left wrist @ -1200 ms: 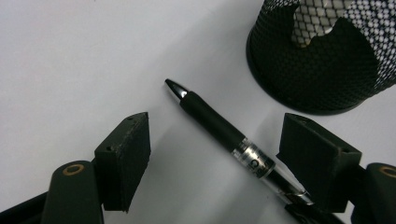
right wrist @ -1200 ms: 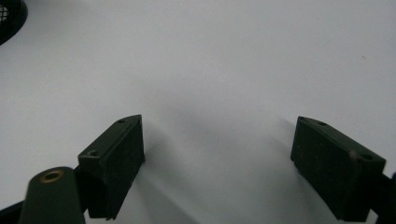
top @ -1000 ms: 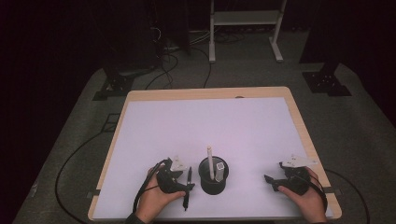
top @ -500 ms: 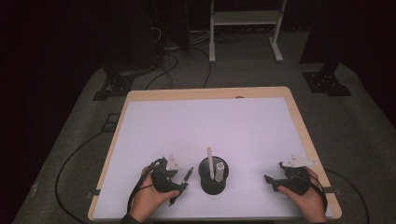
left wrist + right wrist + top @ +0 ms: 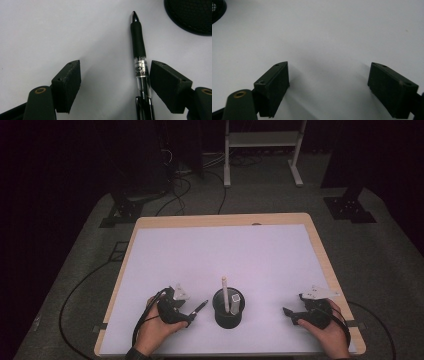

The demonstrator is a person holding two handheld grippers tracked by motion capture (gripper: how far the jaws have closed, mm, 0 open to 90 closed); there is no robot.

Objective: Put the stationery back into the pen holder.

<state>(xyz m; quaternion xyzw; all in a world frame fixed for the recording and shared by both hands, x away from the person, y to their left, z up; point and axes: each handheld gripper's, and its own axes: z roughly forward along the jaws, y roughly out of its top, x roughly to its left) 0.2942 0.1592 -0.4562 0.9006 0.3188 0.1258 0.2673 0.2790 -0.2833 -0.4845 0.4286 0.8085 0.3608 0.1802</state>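
Black pen (image 5: pixel 139 47) between left tool (image 5: pixel 113 82) pads.

From above our side of the table (image 5: pixel 150 227) we look forward and down over its whole top. Each tongs-mounted camera looks close along its own jaws onto the white surface. The high and left views share the pen (image 5: pixel 139 50); all three share the black cup (image 5: pixel 228 309).

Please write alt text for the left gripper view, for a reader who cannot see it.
A black pen lies on the white table between the open left tongs, close to the right-hand jaw and not clamped. Its tip points away from the camera. The edge of a black mesh cup shows in the top right corner.
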